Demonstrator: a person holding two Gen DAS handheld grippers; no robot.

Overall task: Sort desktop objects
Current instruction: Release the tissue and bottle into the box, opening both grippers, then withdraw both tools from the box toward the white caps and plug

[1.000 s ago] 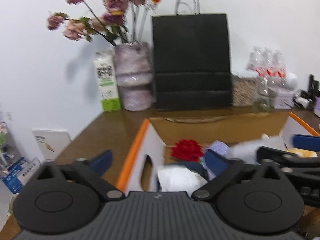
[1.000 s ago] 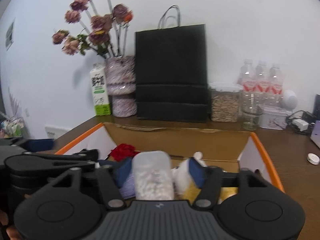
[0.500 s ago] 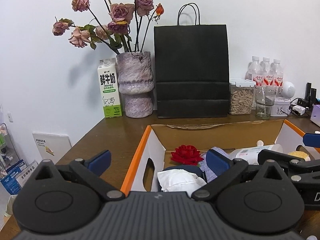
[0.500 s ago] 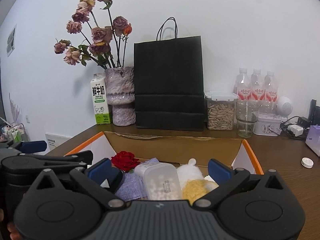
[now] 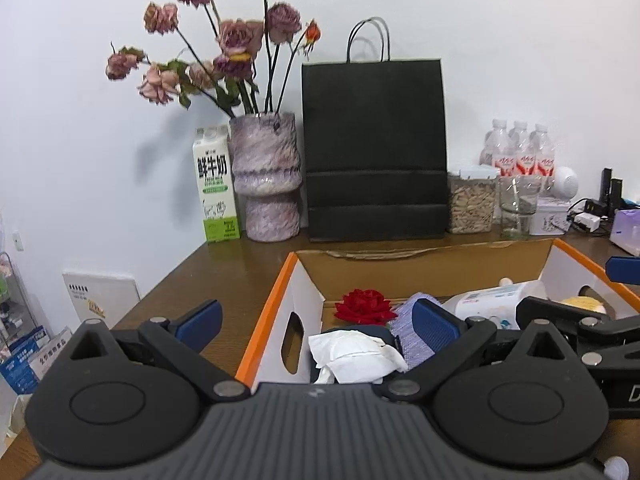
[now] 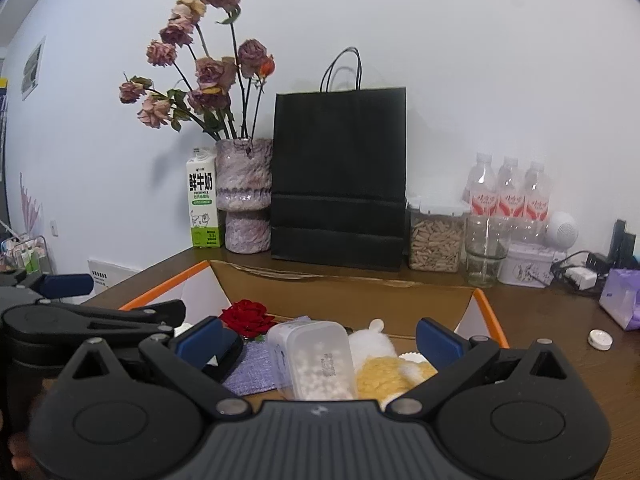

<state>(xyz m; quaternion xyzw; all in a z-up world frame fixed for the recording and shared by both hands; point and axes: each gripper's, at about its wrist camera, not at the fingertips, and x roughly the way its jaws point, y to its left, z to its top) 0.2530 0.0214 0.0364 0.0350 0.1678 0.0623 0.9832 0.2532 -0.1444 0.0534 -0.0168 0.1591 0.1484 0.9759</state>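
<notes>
An orange-rimmed cardboard box (image 5: 276, 292) (image 6: 486, 308) sits on the wooden desk. Inside lie a red fabric rose (image 5: 363, 305) (image 6: 248, 317), a crumpled white tissue (image 5: 352, 356), a lilac cloth (image 6: 250, 368), a clear plastic container of white beads (image 6: 316, 360) and a yellow and white plush toy (image 6: 388, 368). My left gripper (image 5: 316, 320) is open and empty, straddling the box's left wall. My right gripper (image 6: 320, 338) is open and empty, with the bead container lying in the box between its fingers.
At the back stand a milk carton (image 5: 216, 188), a vase of dried roses (image 5: 268, 180), a black paper bag (image 5: 374, 152), a jar of seeds (image 5: 470, 200), a glass (image 6: 484, 252), water bottles (image 6: 506, 192) and a tin (image 6: 528, 266). A white cap (image 6: 600, 339) and purple pack (image 6: 624, 300) lie right.
My right gripper has opened and let go of the bead container, which now lies in the box. Both grippers have risen and drawn back a little.
</notes>
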